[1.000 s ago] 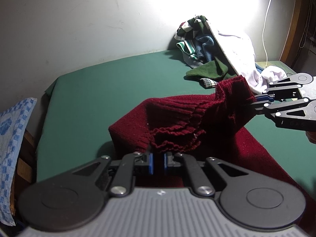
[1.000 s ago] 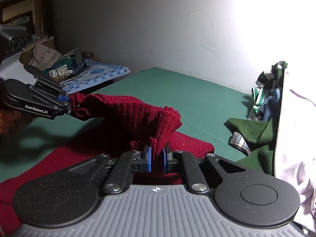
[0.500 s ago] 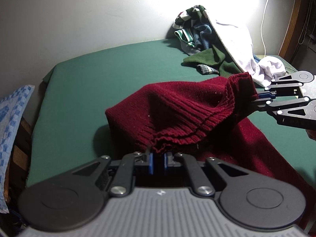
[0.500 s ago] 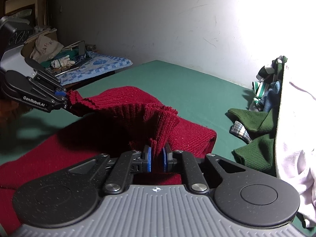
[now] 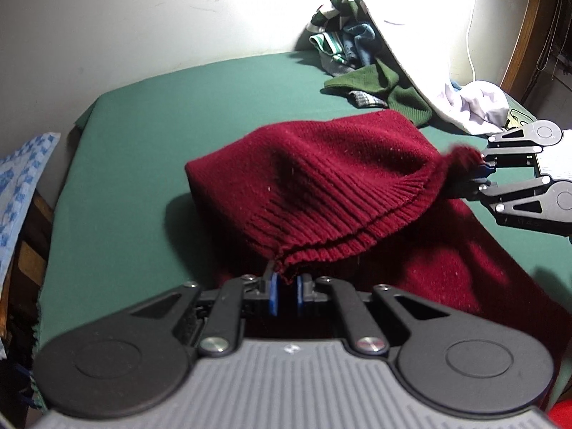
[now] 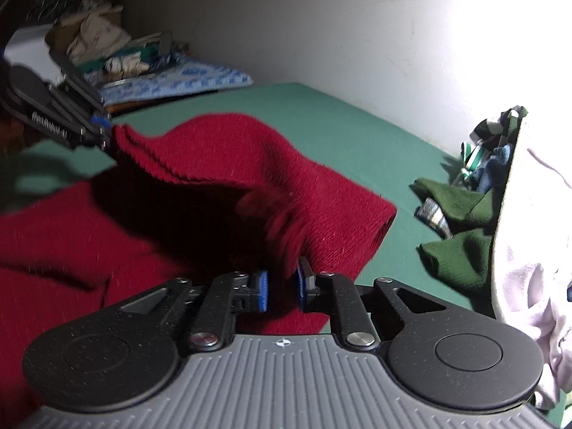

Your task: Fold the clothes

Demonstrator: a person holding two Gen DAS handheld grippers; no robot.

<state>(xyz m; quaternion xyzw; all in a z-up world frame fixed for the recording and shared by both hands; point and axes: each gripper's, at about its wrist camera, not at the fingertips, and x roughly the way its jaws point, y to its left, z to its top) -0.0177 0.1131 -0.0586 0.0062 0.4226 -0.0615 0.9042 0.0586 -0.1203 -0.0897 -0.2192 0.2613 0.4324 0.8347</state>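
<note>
Both tools [image 5: 285, 291] [image 6: 282, 291] on sweater [image 5: 339, 178] hem (taut)

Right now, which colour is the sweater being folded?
Dark red sweater; the left wrist view shows it best.

Left wrist view: sits low behind the left gripper [image 5: 285, 291], close over the green bed [image 5: 150, 136], facing the far wall [image 5: 143, 18] and the clothes pile [image 5: 357, 53] at upper right; the right gripper [image 5: 482, 173] enters from the right edge.

Right wrist view: sits low behind the right gripper [image 6: 282, 291], facing the same wall [image 6: 321, 18], the pile [image 6: 482, 178] at right, the left gripper [image 6: 102, 128] at left.

Shared: bed [image 6: 339, 121], wall, pile, and the red sweater [image 5: 339, 178] [image 6: 250, 164] spanning both foregrounds.
</note>
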